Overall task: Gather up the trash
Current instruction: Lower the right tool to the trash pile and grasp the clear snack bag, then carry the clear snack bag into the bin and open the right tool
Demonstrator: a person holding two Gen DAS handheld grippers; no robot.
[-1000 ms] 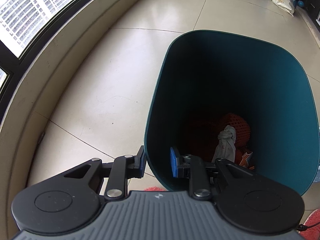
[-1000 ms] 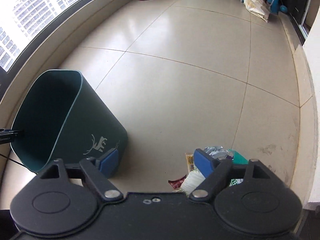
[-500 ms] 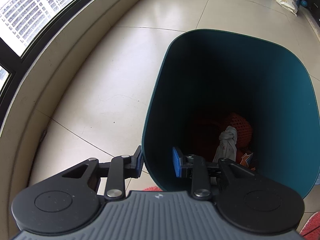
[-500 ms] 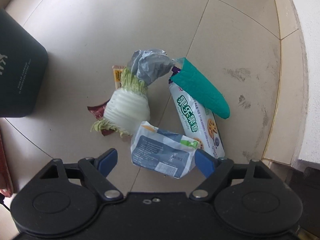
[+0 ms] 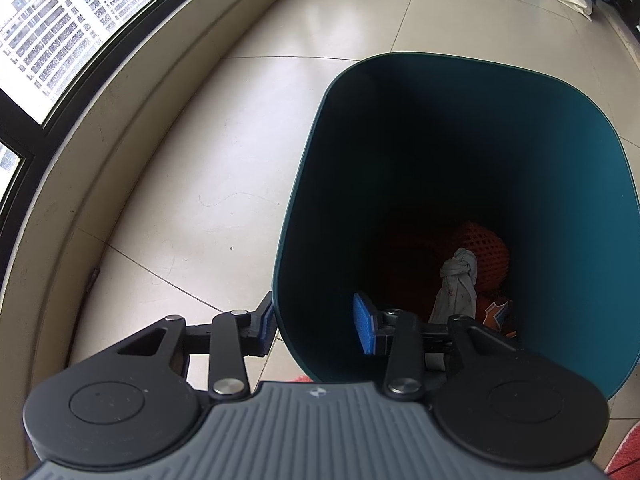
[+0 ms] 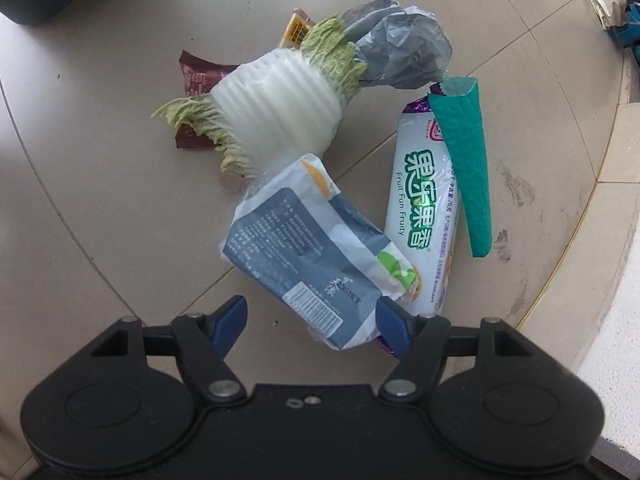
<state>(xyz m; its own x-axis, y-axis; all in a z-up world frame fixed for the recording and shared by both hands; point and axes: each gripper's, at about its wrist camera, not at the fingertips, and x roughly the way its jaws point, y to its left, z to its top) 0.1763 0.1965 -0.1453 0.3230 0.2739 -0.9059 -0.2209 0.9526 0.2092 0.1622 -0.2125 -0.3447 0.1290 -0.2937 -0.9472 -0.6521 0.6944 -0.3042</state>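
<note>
On the tiled floor (image 6: 100,200), listed left to right from the cabbage stub:

- Brown snack wrapper (image 6: 196,80): under and left of the cabbage stub, flat.
- Cabbage stub (image 6: 276,108): white ribbed base, ragged green leaf ends, on its side.
- Orange packet (image 6: 296,32): just behind the stub, mostly hidden.
- Grey plastic bag (image 6: 400,56): crumpled, touching the stub's right end.
- Blue-and-white wrapper (image 6: 312,256): in front of the stub; its near end lies between the right gripper's (image 6: 312,322) blue pads.
- Fruit biscuit pack (image 6: 428,216): right of the stub, beside the blue-and-white wrapper.
- Teal sleeve (image 6: 464,160): lying over the biscuit pack.

Change: right gripper has dropped over the pile, and its jaws have just been closing, now half-wide; right pad touches the wrapper, left pad stands apart. No grip yet; likely the next pick.

Dark green bin (image 5: 460,184), far left of the stub: holds orange netting (image 5: 484,244) and a grey knotted rag (image 5: 460,276). Left gripper (image 5: 316,320) straddles its rim; jaws have just been opening, rim released, so the bin stands unheld.
</note>
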